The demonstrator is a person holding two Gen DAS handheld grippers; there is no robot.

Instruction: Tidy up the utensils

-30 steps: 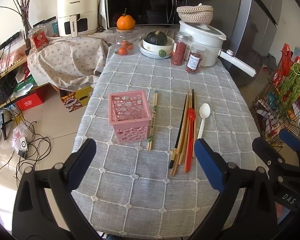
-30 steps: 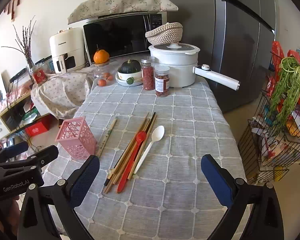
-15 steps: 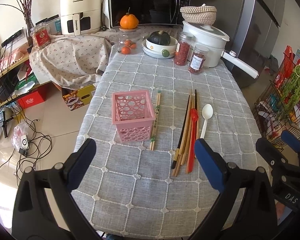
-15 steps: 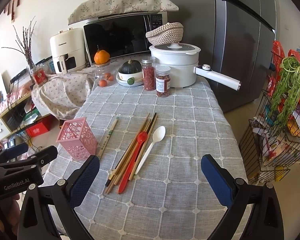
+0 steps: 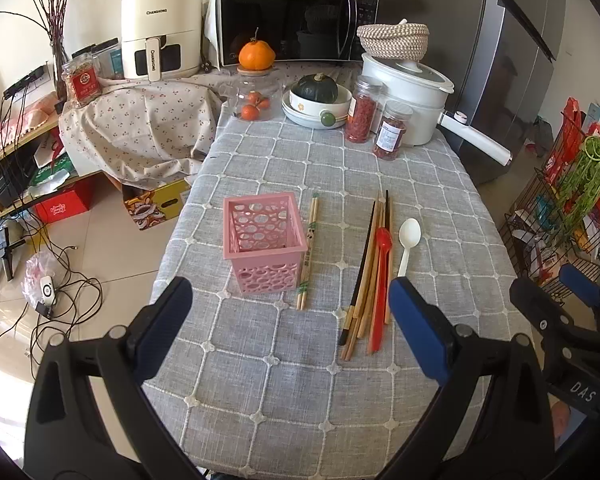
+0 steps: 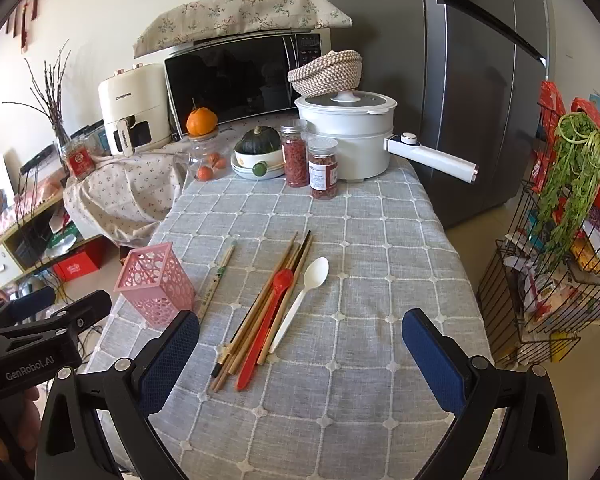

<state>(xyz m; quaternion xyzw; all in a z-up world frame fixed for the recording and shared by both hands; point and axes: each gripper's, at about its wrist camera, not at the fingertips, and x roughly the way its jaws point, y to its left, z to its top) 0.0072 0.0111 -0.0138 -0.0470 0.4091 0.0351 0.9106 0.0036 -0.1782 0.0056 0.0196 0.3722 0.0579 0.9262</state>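
Kitchen corner w/ a grey checked tablecloth [image 5: 260,380] over the table; fridge [image 6: 472,92] at back right, microwave [image 5: 296,20] and cream air fryer [image 5: 160,36] along the back.

Far end of the table is crowded: white pot [image 6: 348,136] w/ a woven basket [image 6: 326,72] on its lid and its long handle sticking out to the right, two jars of red dried stuff [image 6: 294,152] just in front, a bowl holding a dark green squash [image 5: 319,87], a glass jar w/ small oranges inside [image 5: 254,106] and a bigger orange [image 5: 256,54] on top. Wire rack w/ greens [image 6: 572,184] stands off the right side.

Mid-table: pink perforated basket [image 5: 262,240], upright, nothing visible inside. One pair of wooden chopsticks [image 5: 308,252] lies just beside its right wall. Well apart to the right, a bundle of chopsticks [image 5: 368,272], wood plus one black, w/ a red spoon [image 5: 381,280] on the bundle and a white spoon [image 5: 408,244] just right of it.

Left gripper [image 5: 292,328] hangs over the near tablecloth, fingers spread wide, holding nothing; basket sits beyond, b/w its pads. Right gripper [image 6: 300,356] likewise spread and empty, handle ends of the bundle b/w its pads.
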